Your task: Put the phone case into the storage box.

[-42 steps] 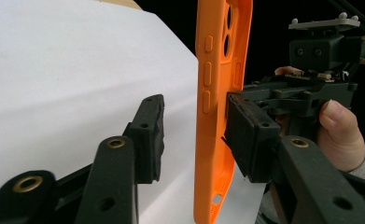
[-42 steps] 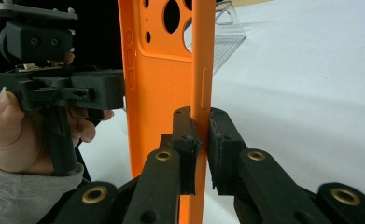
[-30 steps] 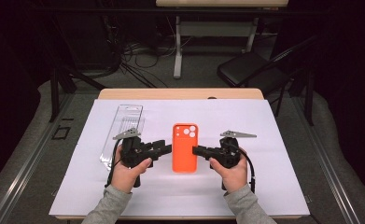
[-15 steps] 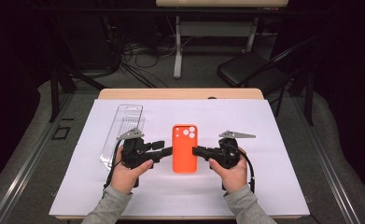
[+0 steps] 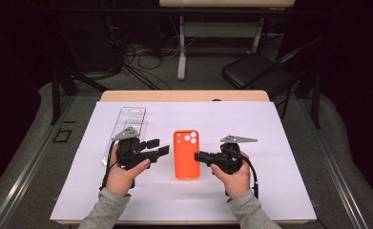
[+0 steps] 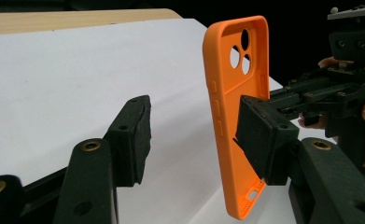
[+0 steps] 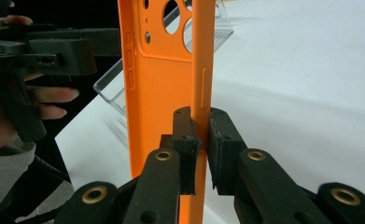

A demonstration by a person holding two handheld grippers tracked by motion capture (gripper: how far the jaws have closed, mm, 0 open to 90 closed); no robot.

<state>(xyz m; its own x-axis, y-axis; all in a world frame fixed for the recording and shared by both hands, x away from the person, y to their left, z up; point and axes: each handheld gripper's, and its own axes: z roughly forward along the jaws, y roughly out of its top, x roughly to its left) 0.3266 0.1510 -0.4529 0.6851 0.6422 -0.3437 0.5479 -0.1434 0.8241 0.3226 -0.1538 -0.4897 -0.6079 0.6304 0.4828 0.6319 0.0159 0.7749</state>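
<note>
An orange phone case [image 5: 186, 155] lies back up, camera holes toward the far side, on the white sheet [image 5: 270, 129]. My right gripper [image 5: 201, 156] is shut on the case's right edge; in the right gripper view the pads [image 7: 220, 140] pinch the orange rim [image 7: 203, 84]. My left gripper [image 5: 159, 147] stands open just left of the case, apart from it. Its jaws have just been opening. In the left gripper view the case [image 6: 234, 88] stands behind the right pad [image 6: 264, 140], and nothing is pressed between the pads.
A clear plastic package [image 5: 129, 126] lies on the sheet behind my left gripper. The wooden table edge [image 5: 184, 96] runs along the far side. Beyond it are a black chair [image 5: 251, 74] and cables on the floor.
The left gripper's jaws have spread and its tips have drawn slightly left, away from the case's left edge. The right gripper and the case have stayed put.
</note>
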